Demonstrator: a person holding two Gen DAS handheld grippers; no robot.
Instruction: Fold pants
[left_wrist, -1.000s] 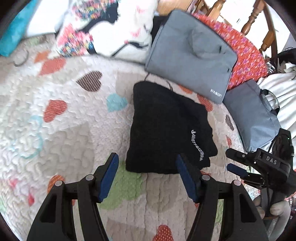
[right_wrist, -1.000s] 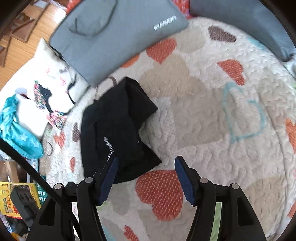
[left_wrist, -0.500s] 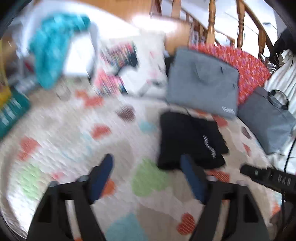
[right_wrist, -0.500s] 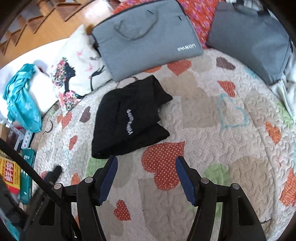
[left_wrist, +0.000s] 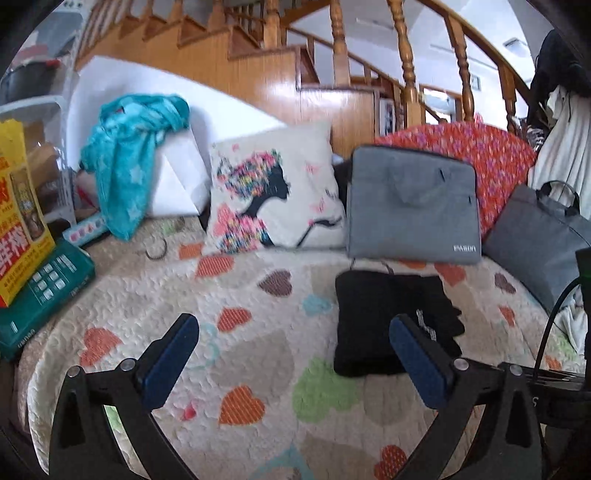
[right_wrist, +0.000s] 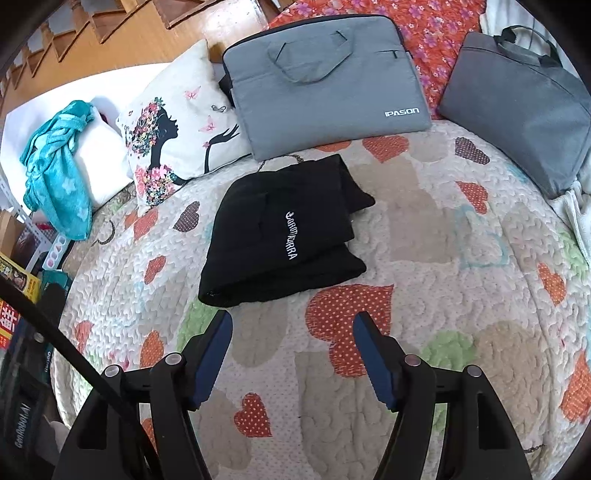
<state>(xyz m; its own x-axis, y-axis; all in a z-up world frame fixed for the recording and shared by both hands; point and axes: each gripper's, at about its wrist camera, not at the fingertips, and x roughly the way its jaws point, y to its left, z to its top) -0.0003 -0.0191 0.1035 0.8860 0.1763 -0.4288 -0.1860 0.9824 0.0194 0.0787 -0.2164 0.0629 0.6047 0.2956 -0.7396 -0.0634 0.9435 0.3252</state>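
The black pants (left_wrist: 373, 321) lie folded in a compact bundle on the heart-patterned quilt (left_wrist: 258, 354), white lettering on top. In the right wrist view the pants (right_wrist: 284, 229) rest just beyond the fingertips. My left gripper (left_wrist: 291, 332) hangs above the quilt to the left of the bundle. Its jaws are opening wide, nothing is between them, and its right finger overlaps the pants' edge in the picture. My right gripper (right_wrist: 293, 321) hovers above the quilt short of the bundle, jaws opening slightly, nothing between them.
A grey laptop bag (right_wrist: 325, 77) and a second grey bag (right_wrist: 517, 96) lie behind the pants, with a printed pillow (right_wrist: 177, 125) and a teal cloth (right_wrist: 59, 166) at the left. Boxes (left_wrist: 26, 236) stand at the quilt's left edge. A wooden stair rail (left_wrist: 402, 55) rises behind.
Both grippers have drawn back and risen from the pants, which now lie free. The left jaws have spread wider and that view has tilted up to the staircase.
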